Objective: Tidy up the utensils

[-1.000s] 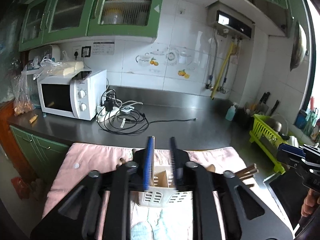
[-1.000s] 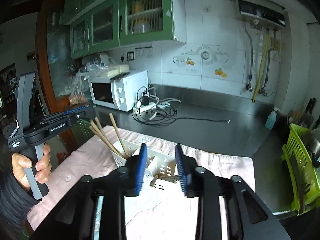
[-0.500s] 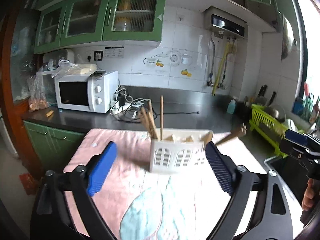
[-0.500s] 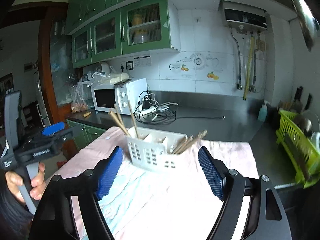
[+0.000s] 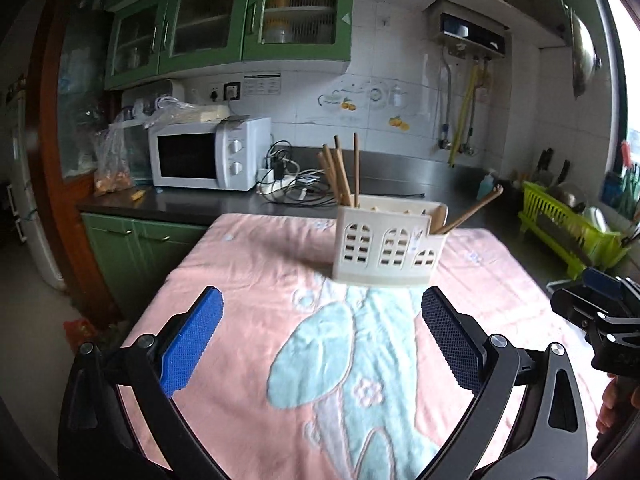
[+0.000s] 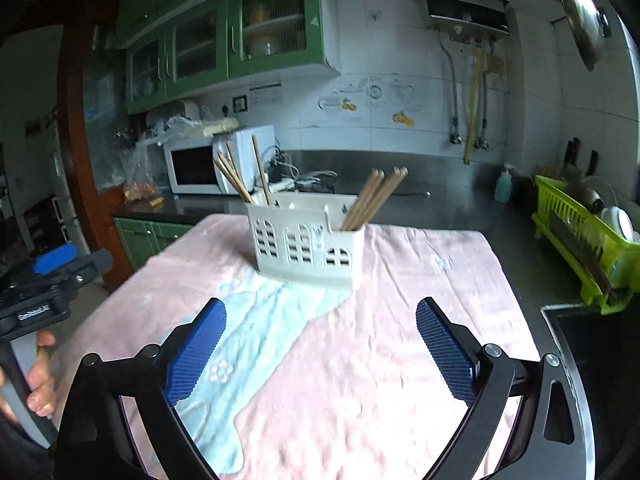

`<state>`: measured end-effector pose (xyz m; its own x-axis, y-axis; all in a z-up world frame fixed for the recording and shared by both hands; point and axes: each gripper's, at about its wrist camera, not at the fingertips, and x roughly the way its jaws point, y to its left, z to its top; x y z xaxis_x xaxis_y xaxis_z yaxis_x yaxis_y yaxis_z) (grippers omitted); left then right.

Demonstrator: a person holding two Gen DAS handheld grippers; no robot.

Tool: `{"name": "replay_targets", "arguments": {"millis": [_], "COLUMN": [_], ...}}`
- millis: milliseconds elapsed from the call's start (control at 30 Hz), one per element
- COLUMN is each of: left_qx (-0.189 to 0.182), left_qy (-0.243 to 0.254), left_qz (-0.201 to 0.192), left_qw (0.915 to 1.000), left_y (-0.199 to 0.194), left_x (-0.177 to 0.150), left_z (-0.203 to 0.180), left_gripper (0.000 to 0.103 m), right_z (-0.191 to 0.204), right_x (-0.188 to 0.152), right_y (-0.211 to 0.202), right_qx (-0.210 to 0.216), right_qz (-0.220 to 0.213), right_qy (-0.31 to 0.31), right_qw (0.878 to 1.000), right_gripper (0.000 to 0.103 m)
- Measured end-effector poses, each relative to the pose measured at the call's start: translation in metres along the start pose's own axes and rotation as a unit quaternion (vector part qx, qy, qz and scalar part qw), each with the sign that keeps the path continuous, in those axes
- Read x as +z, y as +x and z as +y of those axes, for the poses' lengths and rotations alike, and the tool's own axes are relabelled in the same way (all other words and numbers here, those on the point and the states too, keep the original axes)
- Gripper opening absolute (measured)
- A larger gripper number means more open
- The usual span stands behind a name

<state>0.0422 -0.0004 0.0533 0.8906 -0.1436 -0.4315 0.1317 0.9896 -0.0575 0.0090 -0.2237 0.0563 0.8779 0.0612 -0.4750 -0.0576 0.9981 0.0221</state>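
Observation:
A white slotted utensil holder [image 5: 388,246] stands upright on the pink towel [image 5: 248,272]. Several wooden chopsticks [image 5: 344,172] stick up from its left compartment and wooden spoon handles [image 5: 472,210] lean out of its right end. It also shows in the right wrist view [image 6: 308,244], with chopsticks [image 6: 240,176] at the left and wooden sticks [image 6: 374,196] at the right. My left gripper [image 5: 320,336] is open and empty, well short of the holder. My right gripper [image 6: 320,344] is open and empty, also short of it.
A white microwave [image 5: 208,154] and tangled cables [image 5: 296,188] sit on the dark counter behind. A green dish rack [image 6: 584,236] stands at the right beside a dark sink [image 6: 600,360]. The other hand-held gripper shows at the frame edges [image 5: 600,320] [image 6: 44,292].
Both grippers have opened wide from nearly shut and pulled back from the holder. The holder now stands farther off, with all the utensils in it.

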Motion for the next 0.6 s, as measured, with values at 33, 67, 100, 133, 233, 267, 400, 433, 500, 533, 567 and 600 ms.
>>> {"name": "replay_targets", "arguments": {"millis": [33,67,100,133,233,267,400,433,500,533,567,600], "left_qx": [0.001,0.002,0.004,0.009,0.017,0.02,0.027,0.027,0.025,0.026,0.028,0.029], "left_qy": [0.004,0.008,0.011,0.015,0.027,0.03,0.031,0.029,0.026,0.026,0.027,0.027], "left_qz": [0.003,0.005,0.006,0.007,0.006,0.004,-0.003,-0.004,-0.004,-0.005,-0.006,-0.006], "left_qw": [1.0,1.0,0.9999,0.9998,0.9995,0.9993,0.9992,0.9992,0.9993,0.9993,0.9992,0.9992], "left_y": [-0.001,-0.002,-0.003,-0.004,-0.007,-0.01,-0.014,-0.015,-0.017,-0.017,-0.018,-0.018], "left_x": [-0.002,-0.005,-0.006,-0.008,-0.014,-0.015,-0.017,-0.018,-0.018,-0.019,-0.019,-0.02], "left_z": [-0.001,-0.002,-0.002,-0.003,-0.006,-0.006,-0.005,-0.005,-0.003,-0.003,-0.002,-0.002], "left_gripper": [0.098,0.098,0.098,0.098,0.098,0.098,0.098,0.098,0.098,0.098,0.098,0.098], "right_z": [0.001,0.0,0.0,-0.001,-0.005,-0.006,-0.01,-0.011,-0.011,-0.011,-0.012,-0.012], "right_x": [-0.003,-0.006,-0.01,-0.013,-0.019,-0.02,-0.023,-0.024,-0.025,-0.025,-0.025,-0.024], "right_y": [0.001,0.001,0.001,0.0,-0.001,-0.001,-0.001,-0.002,-0.003,-0.004,-0.005,-0.006], "right_qx": [-0.007,-0.01,-0.011,-0.01,-0.015,-0.017,-0.021,-0.02,-0.021,-0.022,-0.022,-0.022], "right_qz": [0.003,0.005,0.009,0.012,0.016,0.017,0.02,0.02,0.018,0.016,0.015,0.014], "right_qy": [-0.003,-0.003,0.0,0.004,0.013,0.015,0.023,0.024,0.025,0.026,0.026,0.027], "right_qw": [1.0,1.0,1.0,1.0,1.0,1.0,0.999,0.999,0.999,0.999,0.999,0.999], "right_gripper": [0.093,0.093,0.093,0.094,0.094,0.094,0.094,0.094,0.094,0.094,0.094,0.094]}}
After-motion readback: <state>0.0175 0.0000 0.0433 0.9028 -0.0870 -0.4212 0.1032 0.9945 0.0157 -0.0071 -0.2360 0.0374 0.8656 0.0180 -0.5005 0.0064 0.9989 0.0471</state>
